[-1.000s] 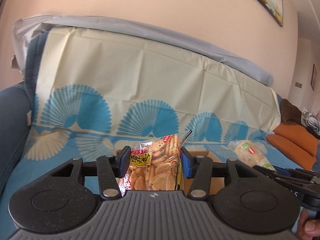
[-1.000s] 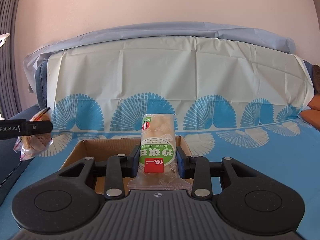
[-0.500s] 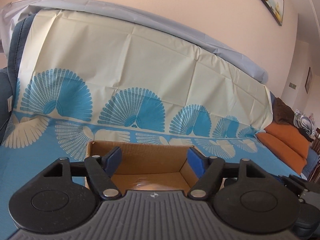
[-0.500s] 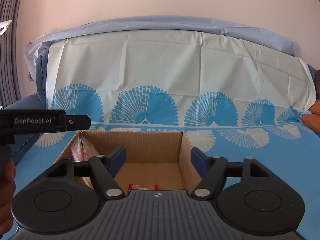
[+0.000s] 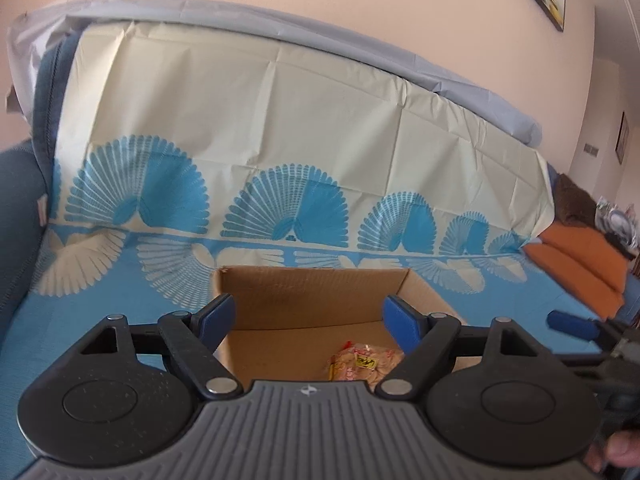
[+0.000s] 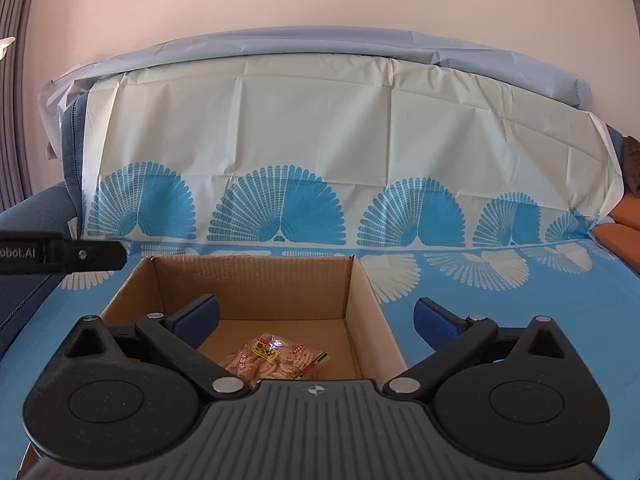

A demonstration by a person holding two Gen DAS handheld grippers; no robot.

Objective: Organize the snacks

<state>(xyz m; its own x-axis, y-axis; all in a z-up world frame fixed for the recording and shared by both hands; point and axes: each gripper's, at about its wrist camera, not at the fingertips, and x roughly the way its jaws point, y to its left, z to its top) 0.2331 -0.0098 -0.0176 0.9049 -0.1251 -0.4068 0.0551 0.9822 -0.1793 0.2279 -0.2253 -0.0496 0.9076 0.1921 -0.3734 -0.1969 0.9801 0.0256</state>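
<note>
An open cardboard box (image 5: 304, 296) (image 6: 256, 284) sits on the cloth-covered sofa seat. On its floor lies a clear bag of round crackers (image 5: 366, 364) (image 6: 276, 356) with a yellow and red label. My left gripper (image 5: 310, 316) hovers over the box's near left side, its jaws opening with nothing between them. My right gripper (image 6: 316, 316) hangs over the box's near right side, jaws opening very wide and empty. In each wrist view the other gripper shows at the edge: the right gripper's blue fingertip (image 5: 568, 324) and the left gripper's black finger (image 6: 80, 256). No green-labelled packet is visible.
A cream and blue fan-patterned cloth (image 6: 320, 140) covers the sofa back and seat. A dark blue armrest (image 5: 20, 220) rises at the left and orange cushions (image 5: 580, 264) lie at the right. A person's thumb (image 5: 620, 456) shows at the lower right.
A second ago the left gripper was shut on the cracker bag and the right on a green-labelled packet. Both jaws have spread wide and the cracker bag now lies in the box.
</note>
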